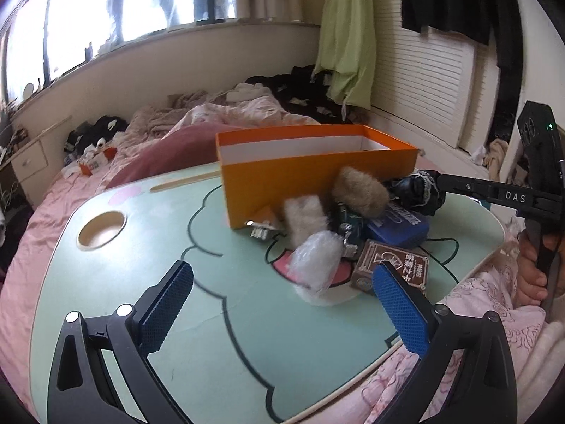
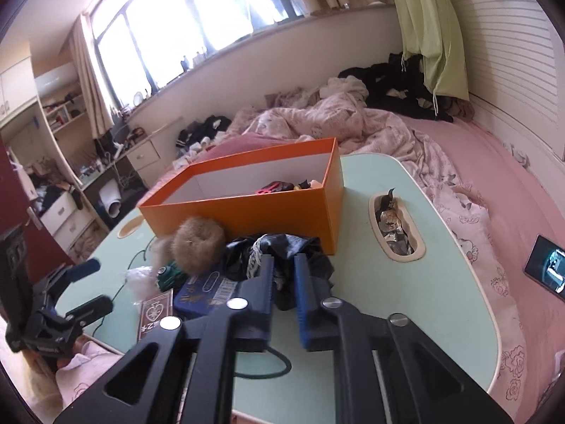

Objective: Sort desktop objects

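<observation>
On the mint lap table (image 1: 141,282) an orange box (image 1: 310,183) (image 2: 247,212) stands open with a few small things in its far end. A pile lies in front of it: a brown fur ring (image 2: 197,243), a white fur piece (image 1: 305,219), a clear plastic bundle (image 1: 314,261), a green toy car (image 2: 169,274), a blue case (image 1: 399,226) and a brown card box (image 1: 392,268). My right gripper (image 2: 282,265) (image 1: 438,181) is shut on a black lacy cloth (image 2: 282,243) (image 1: 413,190). My left gripper (image 1: 284,275) (image 2: 100,284) is open, low over the table before the plastic bundle, holding nothing.
A round cup hole (image 1: 102,229) sits at the table's left. An oval slot (image 2: 395,229) filled with wrappers is right of the box. Pink bedding (image 2: 476,183) surrounds the table. A phone (image 2: 547,268) lies on the bed at right. A hand (image 1: 533,272) holds the right gripper's handle.
</observation>
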